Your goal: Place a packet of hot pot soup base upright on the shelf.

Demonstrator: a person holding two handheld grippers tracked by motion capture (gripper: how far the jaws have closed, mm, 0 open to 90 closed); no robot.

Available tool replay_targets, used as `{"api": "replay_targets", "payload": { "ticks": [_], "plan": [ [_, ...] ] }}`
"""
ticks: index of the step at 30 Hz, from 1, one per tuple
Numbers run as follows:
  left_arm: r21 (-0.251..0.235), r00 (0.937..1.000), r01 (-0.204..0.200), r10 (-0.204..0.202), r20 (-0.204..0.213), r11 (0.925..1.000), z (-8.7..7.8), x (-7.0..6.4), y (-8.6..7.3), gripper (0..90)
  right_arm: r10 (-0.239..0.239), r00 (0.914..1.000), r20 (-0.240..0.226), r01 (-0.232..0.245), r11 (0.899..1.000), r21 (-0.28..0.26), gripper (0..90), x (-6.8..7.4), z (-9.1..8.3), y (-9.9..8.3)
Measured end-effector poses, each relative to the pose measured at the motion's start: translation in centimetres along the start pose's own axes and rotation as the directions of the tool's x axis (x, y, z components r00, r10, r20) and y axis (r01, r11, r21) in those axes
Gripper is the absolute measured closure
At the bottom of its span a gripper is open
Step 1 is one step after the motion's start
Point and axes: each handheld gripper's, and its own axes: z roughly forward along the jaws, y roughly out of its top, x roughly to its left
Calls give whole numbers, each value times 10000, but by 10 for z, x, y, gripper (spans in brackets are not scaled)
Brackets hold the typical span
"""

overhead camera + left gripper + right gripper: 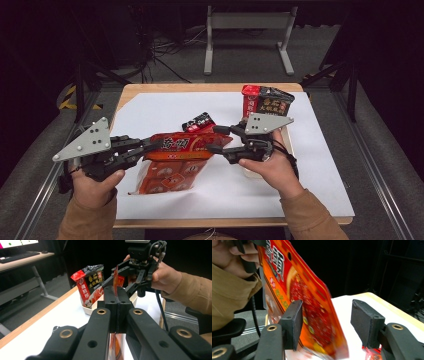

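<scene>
The orange pouch (182, 150) hangs above the white sheet (320, 165) near the middle of the table, lifted clear of it at the top end and sagging toward the person at the bottom. The left gripper (150, 146) has its jaws pressed together on the pouch's left edge; in the left gripper view the thin edge of the pouch (115, 280) stands up out of the closed pads. The right gripper (220, 140) has its jaws spread wide on either side of the pouch's right end, and in the right gripper view the pouch (312, 312) leans against one pad while the other pad (364, 322) stands well apart from it, so nothing is pinched there. I judge the work as partly done: the pouch is picked up and held by one side, and the second grasp is lined up but not closed; where the pouch should go is left. Its long axis runs roughly left to right across the table between the two grippers, the printed face turned up and toward the person. Behind it a small dark packet (198, 121) lies on the sheet, and farther right a red-and-black bag (266, 102) stands upright in a white tray (91, 310).
</scene>
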Motion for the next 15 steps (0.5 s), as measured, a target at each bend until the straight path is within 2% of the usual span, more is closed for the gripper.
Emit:
{"api": "replay_targets", "payload": {
  "ticks": [3, 8, 9, 10, 12, 14, 15],
  "plan": [
    [-31, 10000, 32, -32, 68, 10000, 3, 1, 0, 900, 63, 9998, -186, -64, 10000, -15, 444, 0, 4, -1],
    [-145, 9997, 151, -148, 183, 9998, 8, 2, -2, 900, 119, 9989, -462, -118, 9999, 18, 514, 1, 8, -3],
    [-174, 9996, 167, -163, 230, 9997, 8, 3, -3, 900, 103, 9986, -516, -103, 9999, 10, 543, 1, 8, -3],
    [-173, 9996, 144, -140, 239, 9997, 9, 3, -3, 900, 114, 9974, -717, -113, 9999, 18, 610, 0, 9, -4],
    [-292, 9998, 186, -183, 125, 9994, 9, 4, -4, 900, 112, 9951, -981, -109, 9999, 33, 696, -1, 8, -4],
    [-396, 9997, 193, -188, 133, 9990, 8, 4, -5, 900, -48, 9916, -1295, 56, 10000, 59, 821, -1, 6, -3],
    [-430, 9997, 201, -196, 134, 9989, 8, 5, -5, 900, -99, 9911, -1330, 108, 9999, 60, 840, 0, 5, -3]
  ]
}}
